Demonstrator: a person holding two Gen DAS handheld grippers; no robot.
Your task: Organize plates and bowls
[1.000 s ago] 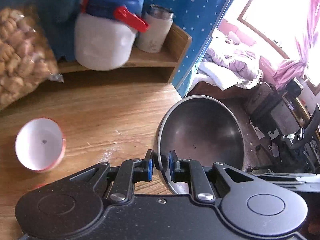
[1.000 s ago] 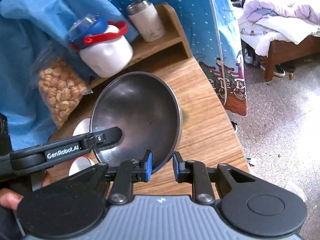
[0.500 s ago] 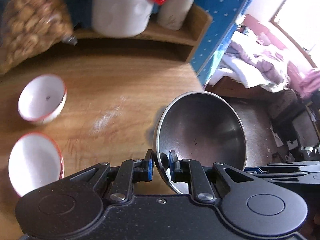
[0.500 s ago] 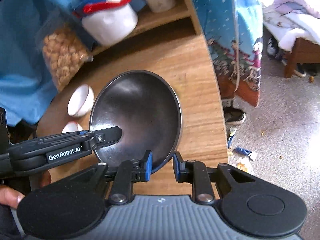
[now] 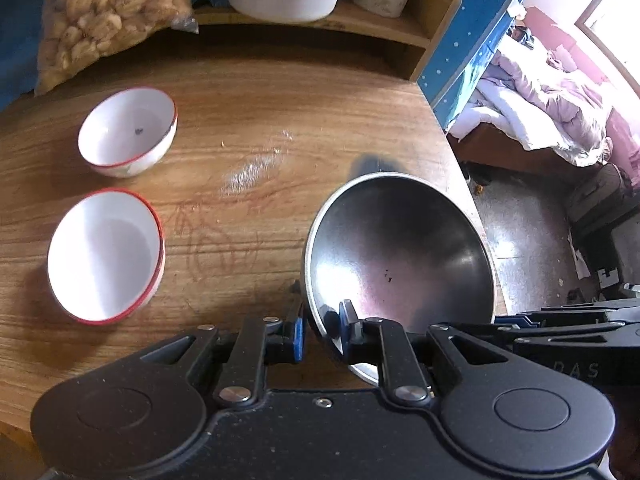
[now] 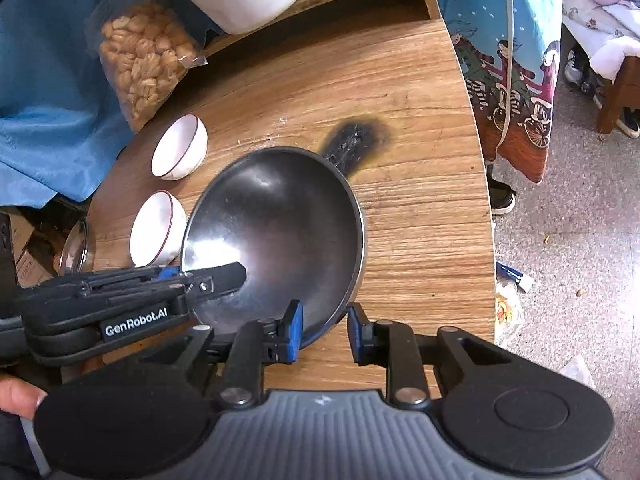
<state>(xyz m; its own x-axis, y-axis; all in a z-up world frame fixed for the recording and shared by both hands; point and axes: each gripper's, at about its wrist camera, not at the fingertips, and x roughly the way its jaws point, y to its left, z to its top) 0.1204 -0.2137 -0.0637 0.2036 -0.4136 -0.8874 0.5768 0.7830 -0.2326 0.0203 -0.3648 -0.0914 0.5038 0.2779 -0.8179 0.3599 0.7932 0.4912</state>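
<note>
Steel bowl (image 5: 400, 252) rim sits between both tongs; only the right view shows right tongs (image 6: 324, 330) parting, left tongs (image 5: 318, 330) seemingly clamped.

big bowl (image 5: 400, 256): dull brushed metal
small bowls (image 5: 106, 254): glossy white glaze (red rims)
table (image 6: 420, 208): grained wood, one scorched patch

Both grippers pitched steeply down. Left gripper (image 5: 320, 334) nearly closed, pads astride a thin rim — right gripper (image 6: 325, 330) jaws opening, outer pad clear.
</note>
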